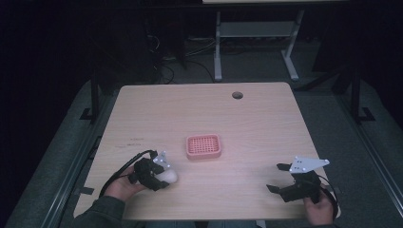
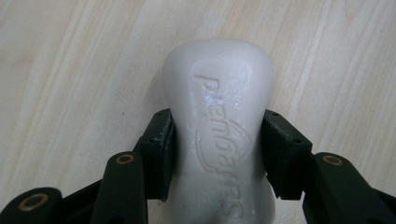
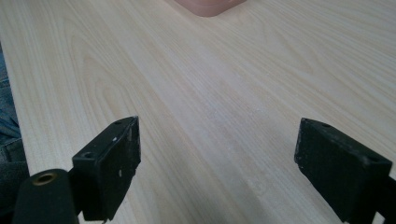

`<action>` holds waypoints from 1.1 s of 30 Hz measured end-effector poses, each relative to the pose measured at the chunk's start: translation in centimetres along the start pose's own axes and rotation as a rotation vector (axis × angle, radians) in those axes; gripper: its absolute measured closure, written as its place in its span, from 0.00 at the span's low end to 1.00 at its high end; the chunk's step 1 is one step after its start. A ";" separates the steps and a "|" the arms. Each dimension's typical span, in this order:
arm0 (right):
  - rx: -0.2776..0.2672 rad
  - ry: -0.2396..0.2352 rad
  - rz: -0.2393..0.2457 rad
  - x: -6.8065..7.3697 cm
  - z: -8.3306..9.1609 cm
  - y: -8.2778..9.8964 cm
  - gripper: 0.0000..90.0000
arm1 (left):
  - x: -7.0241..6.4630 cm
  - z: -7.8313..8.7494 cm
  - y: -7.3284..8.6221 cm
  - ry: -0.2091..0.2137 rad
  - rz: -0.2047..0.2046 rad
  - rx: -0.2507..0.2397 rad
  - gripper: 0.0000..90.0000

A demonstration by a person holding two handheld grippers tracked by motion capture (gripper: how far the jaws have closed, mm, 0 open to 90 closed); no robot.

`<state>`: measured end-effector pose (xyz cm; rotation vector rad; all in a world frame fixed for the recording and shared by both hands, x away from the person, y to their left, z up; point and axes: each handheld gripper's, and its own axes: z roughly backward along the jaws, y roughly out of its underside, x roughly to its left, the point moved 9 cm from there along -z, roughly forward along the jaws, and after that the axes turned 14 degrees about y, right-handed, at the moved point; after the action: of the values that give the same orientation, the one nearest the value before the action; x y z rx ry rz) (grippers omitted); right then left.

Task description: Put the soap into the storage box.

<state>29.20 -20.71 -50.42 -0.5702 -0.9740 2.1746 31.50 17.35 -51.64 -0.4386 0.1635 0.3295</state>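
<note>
A white bar of soap (image 2: 219,140) is pinched by the left tool (image 2: 218,154), whose two black pads (image 2: 161,149) are pressed against the bar's long sides. In the left gripper view the soap is seen lying flat on the table (image 2: 70,70), with raised lettering on its upper face and its far end reaching out past the pads. In the high view the left tool (image 1: 159,175) and the soap (image 1: 168,176) are found near the front edge of the table (image 1: 199,109), toward its front left corner, with the person's left hand (image 1: 121,186) behind them.

A pink soap dish (image 1: 203,146) with a grid of holes is set near the middle of the table, slightly toward the front edge, apart from the soap and farther from the front edge than it.

The right tool (image 1: 278,178) is held near the front right corner, gripped by the right hand (image 1: 317,209). Its jaws are spread wide and nothing is held between them; in the right gripper view the right tool (image 3: 217,163) is seen above bare wood, with a corner of the soap dish (image 3: 208,7) at the top edge
</note>
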 end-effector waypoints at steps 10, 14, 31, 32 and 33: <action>-0.007 -0.009 0.000 0.0 0.0 0.0 0.16 | 0.2 0.7 -1.7 -0.002 -0.038 0.003 0.55; -0.010 -0.009 -0.004 0.0 0.0 0.0 0.16 | 0.4 1.0 -2.3 0.005 -0.046 0.009 0.55; -0.014 -0.014 -0.006 0.1 0.1 -0.1 0.16 | 1.5 1.4 -5.3 0.037 -0.085 0.026 0.55; -0.014 -0.014 -0.006 0.1 0.1 -0.1 0.16 | 1.7 1.4 -5.5 0.037 -0.091 0.028 0.55; -0.014 -0.014 -0.006 0.1 0.1 -0.1 0.16 | 1.8 1.4 -5.6 0.038 -0.090 0.028 0.55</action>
<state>29.18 -20.63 -50.29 -0.5587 -0.9984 2.1705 35.21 13.65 -48.60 -0.4234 0.1848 0.2302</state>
